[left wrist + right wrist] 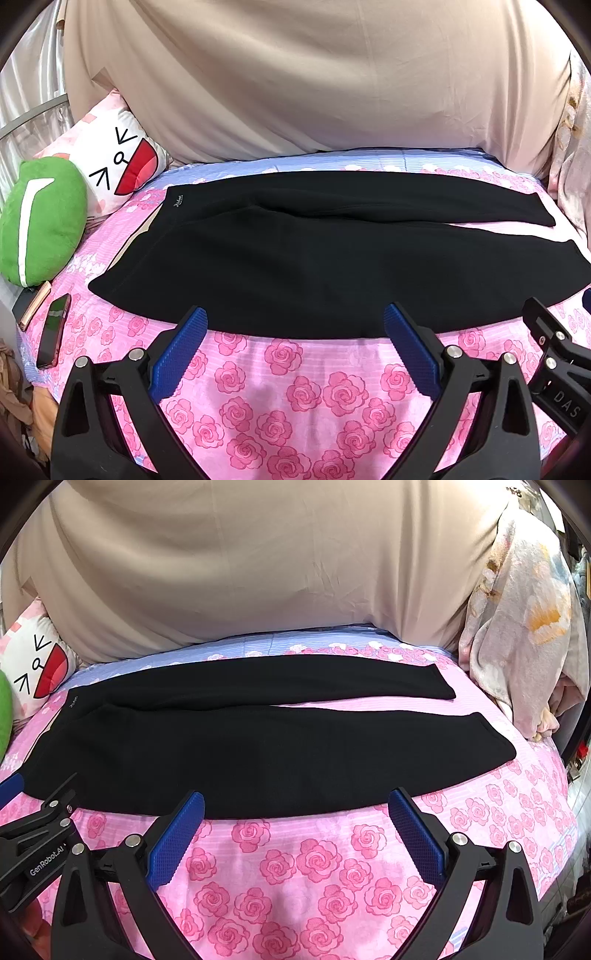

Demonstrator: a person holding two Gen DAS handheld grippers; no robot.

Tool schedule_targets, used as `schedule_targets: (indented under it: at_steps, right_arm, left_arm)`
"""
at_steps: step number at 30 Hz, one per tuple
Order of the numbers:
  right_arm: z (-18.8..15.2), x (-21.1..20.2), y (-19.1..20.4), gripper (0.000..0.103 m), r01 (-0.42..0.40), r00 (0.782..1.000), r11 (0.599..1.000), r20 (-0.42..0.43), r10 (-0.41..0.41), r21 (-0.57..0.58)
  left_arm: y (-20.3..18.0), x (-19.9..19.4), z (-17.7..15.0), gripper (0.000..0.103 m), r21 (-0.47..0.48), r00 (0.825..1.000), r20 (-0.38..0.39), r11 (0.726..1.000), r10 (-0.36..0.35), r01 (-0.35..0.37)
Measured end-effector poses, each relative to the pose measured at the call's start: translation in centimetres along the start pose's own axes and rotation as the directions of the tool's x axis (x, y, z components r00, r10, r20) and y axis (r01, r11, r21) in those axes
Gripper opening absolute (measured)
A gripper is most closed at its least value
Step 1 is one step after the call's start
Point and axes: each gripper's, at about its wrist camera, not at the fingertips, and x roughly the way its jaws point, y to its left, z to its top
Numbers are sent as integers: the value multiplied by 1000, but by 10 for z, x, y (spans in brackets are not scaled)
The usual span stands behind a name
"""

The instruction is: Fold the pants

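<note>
Black pants [295,266] lie spread flat across a bed [295,387] covered in a pink rose-print sheet, waistband toward the left by a white cartoon-face pillow [122,166] and a green cushion [40,221], both legs stretching right, a small pale logo near the waistband too small to read. Both tools hover just short of the near hem with blue-padded jaws spread wide and empty: the left hand-held gripper [295,317], stamped "GenRobot.AI" as seen from the right wrist view, and the right hand-held gripper [295,801], whose body shows the letters "DAS" in the left wrist view. Beige fabric [314,81] hangs behind the bed, and a phone [53,328] rests at the left edge of the sheet.
</note>
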Motion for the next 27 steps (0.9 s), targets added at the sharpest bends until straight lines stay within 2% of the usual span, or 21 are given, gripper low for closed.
schedule_targets:
  at_steps: [16, 21, 25, 27]
  right_arm:
    - [-2, 4, -1, 98, -4, 1000, 1000, -2, 4, -6]
    - [2, 15, -13, 98, 2, 1000, 1000, -14, -2, 5]
    - [14, 33, -35, 98, -14, 1000, 1000, -25, 14, 12]
    - [24, 48, -54, 98, -28, 999, 999, -29, 29, 17]
  left_arm:
    - [2, 5, 1, 95, 1, 1000, -6, 1000, -1, 1]
    - [10, 15, 3, 95, -15, 1000, -25, 1000, -13, 13]
    - [43, 38, 26, 95, -90, 996, -58, 994, -71, 65]
    - [78, 60, 54, 95, -148, 997, -53, 988, -55, 46]
